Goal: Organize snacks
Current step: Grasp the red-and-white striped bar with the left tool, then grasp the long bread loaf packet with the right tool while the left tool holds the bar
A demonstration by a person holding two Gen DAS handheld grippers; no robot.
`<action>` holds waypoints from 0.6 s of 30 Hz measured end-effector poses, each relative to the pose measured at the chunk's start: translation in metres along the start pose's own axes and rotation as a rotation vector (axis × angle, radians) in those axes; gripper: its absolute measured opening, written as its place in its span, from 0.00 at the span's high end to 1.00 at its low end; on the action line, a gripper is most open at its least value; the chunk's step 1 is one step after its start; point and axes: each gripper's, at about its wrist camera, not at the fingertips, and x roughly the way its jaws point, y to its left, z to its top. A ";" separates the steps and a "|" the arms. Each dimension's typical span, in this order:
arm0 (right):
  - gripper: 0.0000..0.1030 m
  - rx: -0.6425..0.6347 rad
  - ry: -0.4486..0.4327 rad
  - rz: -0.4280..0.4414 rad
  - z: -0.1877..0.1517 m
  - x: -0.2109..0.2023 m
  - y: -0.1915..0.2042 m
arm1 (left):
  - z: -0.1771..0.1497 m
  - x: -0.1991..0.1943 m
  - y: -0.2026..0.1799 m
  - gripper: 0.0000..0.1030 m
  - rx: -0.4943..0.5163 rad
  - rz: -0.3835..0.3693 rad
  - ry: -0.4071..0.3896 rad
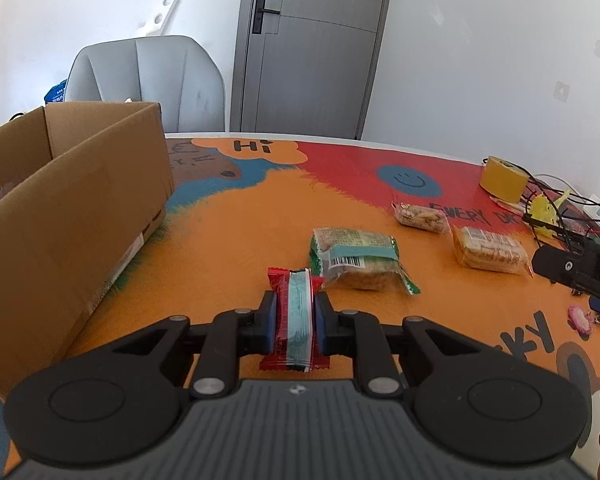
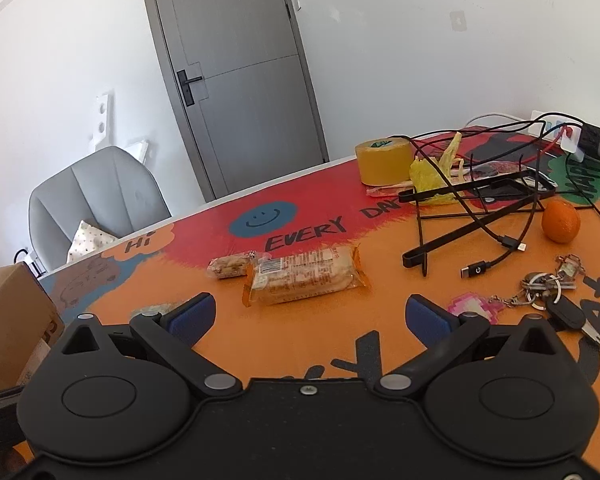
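My left gripper (image 1: 296, 306) is shut on a red snack packet (image 1: 295, 316) with a pale green stripe, held just above the table. Ahead of it lie a green-edged cracker pack (image 1: 360, 260), an orange cracker pack (image 1: 490, 250) and a small nut pack (image 1: 420, 216). An open cardboard box (image 1: 64, 208) stands at the left. My right gripper (image 2: 308, 314) is open and empty over the orange mat, with the orange cracker pack (image 2: 304, 276) and nut pack (image 2: 230, 266) just beyond its fingers. The right gripper also shows at the right edge of the left wrist view (image 1: 580, 268).
A yellow tape roll (image 2: 382, 160), a yellow bag (image 2: 432, 176), a black stand and tangled cables (image 2: 484, 216), an orange (image 2: 560, 222), keys (image 2: 556, 300) and a power strip (image 2: 572, 136) crowd the right of the table. A grey chair (image 1: 148, 80) stands behind the box.
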 end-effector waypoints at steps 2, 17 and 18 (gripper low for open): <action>0.00 -0.014 0.006 -0.001 0.004 0.006 0.003 | 0.005 0.001 0.004 0.82 -0.012 0.002 -0.003; 0.00 -0.114 0.083 -0.061 0.022 0.065 0.015 | 0.033 0.025 0.018 0.82 -0.051 -0.003 -0.001; 0.00 -0.117 0.089 -0.060 0.022 0.069 0.015 | 0.033 0.028 0.019 0.82 -0.055 -0.003 0.003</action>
